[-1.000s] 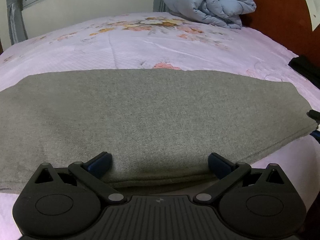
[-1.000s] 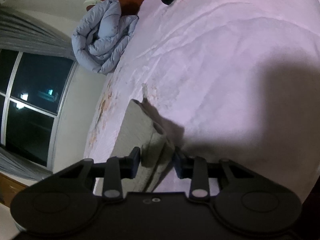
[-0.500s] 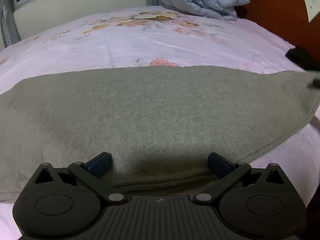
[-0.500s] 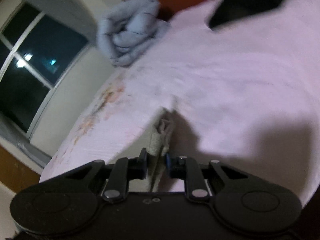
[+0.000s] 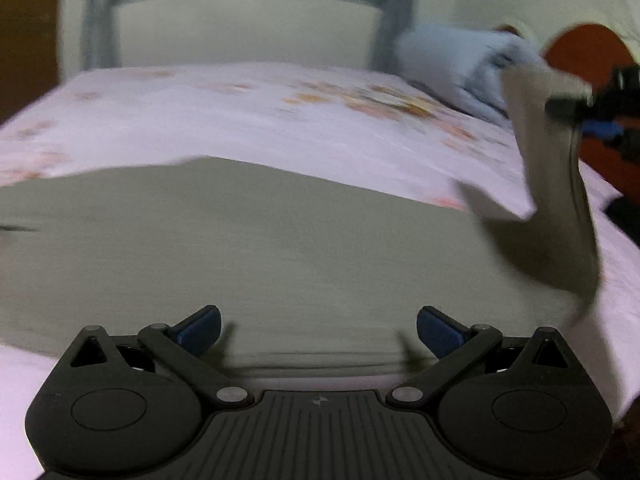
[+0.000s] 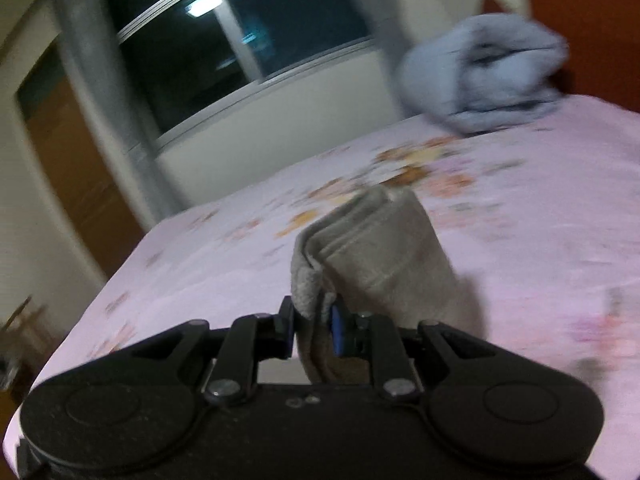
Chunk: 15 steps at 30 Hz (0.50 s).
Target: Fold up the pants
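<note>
Your right gripper pinches the pants end, lifted; their length runs crosswise before your spread left gripper.

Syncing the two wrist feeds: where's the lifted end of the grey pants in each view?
Left wrist: the pants end hangs at upper right, pinched by the right hand-held gripper.
Right wrist: bottom centre, clamped between that gripper's fingers.
Shared landmark: blue rolled duvet at the head of the bed.
</note>
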{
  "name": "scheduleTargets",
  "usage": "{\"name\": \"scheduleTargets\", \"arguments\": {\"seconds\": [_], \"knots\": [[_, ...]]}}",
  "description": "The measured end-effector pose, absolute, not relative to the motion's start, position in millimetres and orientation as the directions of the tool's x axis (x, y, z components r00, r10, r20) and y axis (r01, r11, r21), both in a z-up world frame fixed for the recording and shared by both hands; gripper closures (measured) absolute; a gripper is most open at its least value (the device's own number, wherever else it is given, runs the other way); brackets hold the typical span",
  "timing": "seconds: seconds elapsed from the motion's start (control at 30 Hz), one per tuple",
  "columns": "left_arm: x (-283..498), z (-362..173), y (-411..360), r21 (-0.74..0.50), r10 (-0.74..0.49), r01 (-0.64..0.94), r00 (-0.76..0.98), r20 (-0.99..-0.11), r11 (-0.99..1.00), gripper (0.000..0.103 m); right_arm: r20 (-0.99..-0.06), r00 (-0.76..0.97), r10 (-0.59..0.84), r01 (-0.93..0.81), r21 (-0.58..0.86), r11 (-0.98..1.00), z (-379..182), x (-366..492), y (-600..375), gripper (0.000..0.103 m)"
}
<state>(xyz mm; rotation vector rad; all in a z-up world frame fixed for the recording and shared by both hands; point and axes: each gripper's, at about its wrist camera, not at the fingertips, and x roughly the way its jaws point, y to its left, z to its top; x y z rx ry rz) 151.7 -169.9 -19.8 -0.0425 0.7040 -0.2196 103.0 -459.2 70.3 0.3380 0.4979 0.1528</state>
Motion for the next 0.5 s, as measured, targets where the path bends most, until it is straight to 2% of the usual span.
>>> {"name": "scheduleTargets", "arguments": {"seconds": [0.13, 0.23, 0.33, 0.5], "knots": [[152.8, -10.6, -94.3, -0.087, -0.119, 0.083, 0.78, -0.614, 0.993, 0.0, -0.505, 0.791, 0.345, -0.176, 0.353, 0.919, 36.8, 130.3, -379.8, 0.094], [153.6, -4.5, -50.6, -0.15, -0.104, 0.019, 0.802, -0.588, 0.989, 0.0, -0.555, 0.719, 0.419, -0.236, 0.372, 0.898, -2.7, 143.5, -324.0, 0.094], [155.5, -6.3, -24.2, -0.171, -0.078, -0.029, 0.804, -0.589, 0.985, 0.0, -0.643, 0.66, 0.389, -0.229, 0.322, 0.919, -48.3, 149.8, -282.4, 0.093], [159.9, -19.9, -8.8, -0.177, -0.076, -0.041, 0.792, -0.606, 0.983, 0.0, -0.593, 0.698, 0.402, -0.183, 0.394, 0.9, -53.7, 142.3, -296.3, 0.093]]}}
